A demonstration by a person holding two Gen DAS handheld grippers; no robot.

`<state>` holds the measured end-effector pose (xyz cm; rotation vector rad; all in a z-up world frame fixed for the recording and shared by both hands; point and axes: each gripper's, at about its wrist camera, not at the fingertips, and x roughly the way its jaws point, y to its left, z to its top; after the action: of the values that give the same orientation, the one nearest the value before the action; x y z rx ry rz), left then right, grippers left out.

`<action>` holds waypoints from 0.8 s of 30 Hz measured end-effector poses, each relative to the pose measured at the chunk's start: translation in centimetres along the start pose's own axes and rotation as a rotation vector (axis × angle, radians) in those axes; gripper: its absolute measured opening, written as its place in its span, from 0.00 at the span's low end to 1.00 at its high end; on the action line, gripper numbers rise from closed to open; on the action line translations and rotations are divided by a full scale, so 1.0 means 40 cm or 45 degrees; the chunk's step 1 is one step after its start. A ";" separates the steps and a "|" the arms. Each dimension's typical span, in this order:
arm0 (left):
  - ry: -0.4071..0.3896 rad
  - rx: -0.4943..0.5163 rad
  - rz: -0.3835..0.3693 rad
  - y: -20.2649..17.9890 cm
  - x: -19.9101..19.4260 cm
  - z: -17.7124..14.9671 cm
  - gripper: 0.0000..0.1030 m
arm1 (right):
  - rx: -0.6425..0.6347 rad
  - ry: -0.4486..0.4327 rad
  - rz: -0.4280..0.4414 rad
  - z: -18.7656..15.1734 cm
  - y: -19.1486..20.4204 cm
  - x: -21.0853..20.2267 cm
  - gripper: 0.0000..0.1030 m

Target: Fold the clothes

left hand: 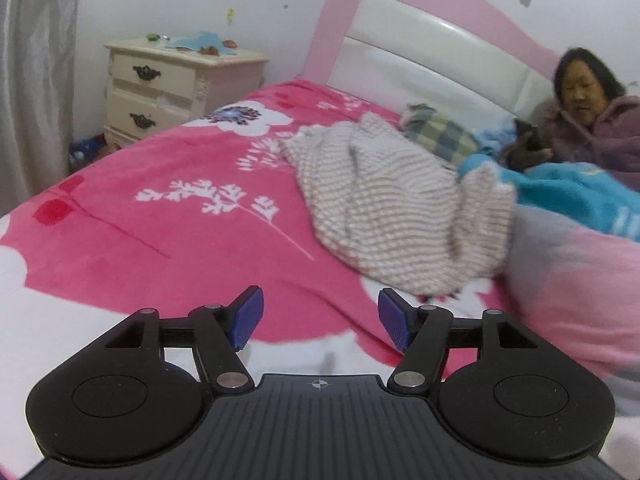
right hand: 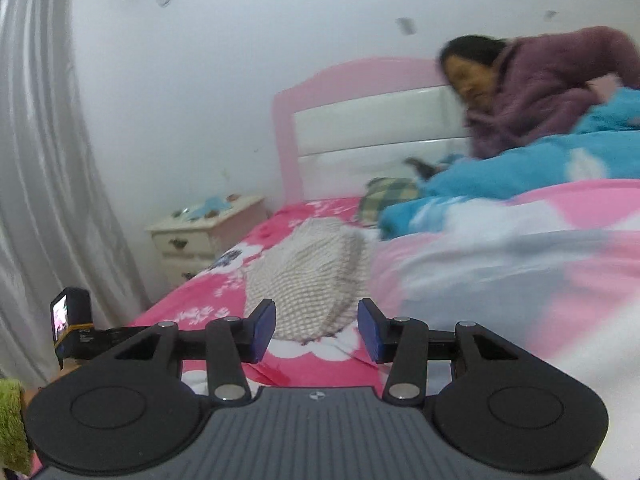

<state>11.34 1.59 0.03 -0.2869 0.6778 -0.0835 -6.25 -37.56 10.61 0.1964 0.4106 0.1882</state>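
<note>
The striped sweater lay rumpled on the bed, long axis toward the headboard. Left gripper and right gripper jaws stood released, empty.

The left gripper is a matte black plastic tool with two round discs at its sides, angular black linkage arms joined by silver pivot pins, and a ribbed dark grey centre plate marked with a small white crosshair; its two fingers end in flat, textured blue pads. The right gripper is built the same way, with black discs, silver pins, the ribbed grey plate with its crosshair and blue pads. At the lower left edge of the right wrist view shows a fuzzy green sleeve cuff.
</note>
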 end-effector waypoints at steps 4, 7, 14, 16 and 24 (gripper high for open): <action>0.086 0.111 -0.094 -0.053 -0.095 -0.031 0.64 | 0.008 0.006 -0.099 0.003 -0.013 -0.166 0.47; 0.175 0.234 -0.190 -0.095 -0.172 -0.086 0.66 | 0.041 0.060 -0.159 -0.022 -0.021 -0.267 0.46; 0.469 0.559 -0.429 -0.160 -0.309 -0.333 0.66 | 0.220 0.427 -0.211 -0.272 -0.023 -0.398 0.43; 0.559 0.678 -0.456 -0.172 -0.332 -0.424 0.66 | 0.200 0.555 -0.281 -0.386 -0.007 -0.407 0.42; 0.657 0.920 -0.448 -0.158 -0.352 -0.601 0.66 | 0.290 0.745 -0.414 -0.654 -0.008 -0.408 0.22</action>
<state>-14.62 -7.70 -7.45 0.3309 1.0514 -0.7411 -31.68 -37.51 -6.83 0.2952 1.0391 -0.1303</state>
